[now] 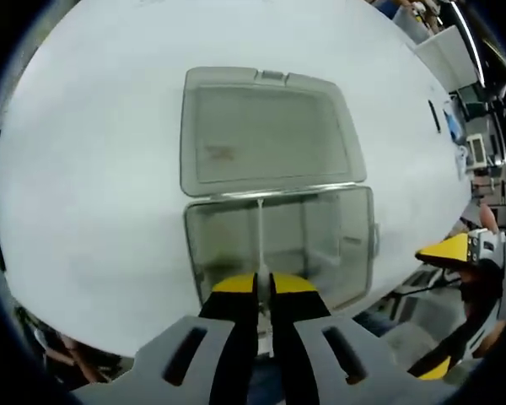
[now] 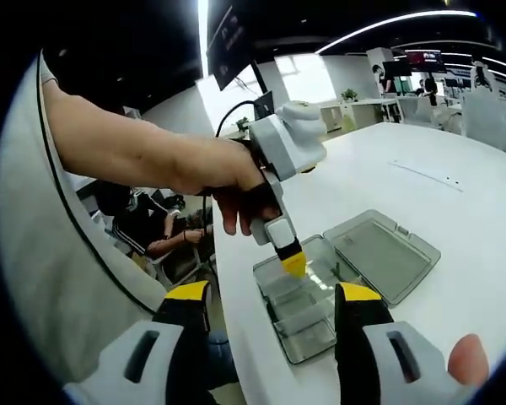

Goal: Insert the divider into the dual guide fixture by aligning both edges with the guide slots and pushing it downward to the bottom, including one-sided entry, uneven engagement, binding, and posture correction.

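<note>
Your left gripper [image 1: 263, 291] pinches the divider [image 1: 260, 240] above the fixture [image 1: 320, 245]; your right gripper [image 2: 274, 308] gapes. Any tilt risks binding.

left tool [image 1: 263, 287] jaws pinched | right tool [image 2: 274, 304] jaws apart

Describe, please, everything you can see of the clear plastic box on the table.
The clear plastic box is a shallow, see-through hinged case on the white table. Its flat lid lies fully open beyond the hinge, with a small latch tab at its far edge. The tray holds slotted guide walls. A thin clear divider stands upright inside on edge, gripped by the left gripper. The right gripper hovers open, apart from it.
</note>
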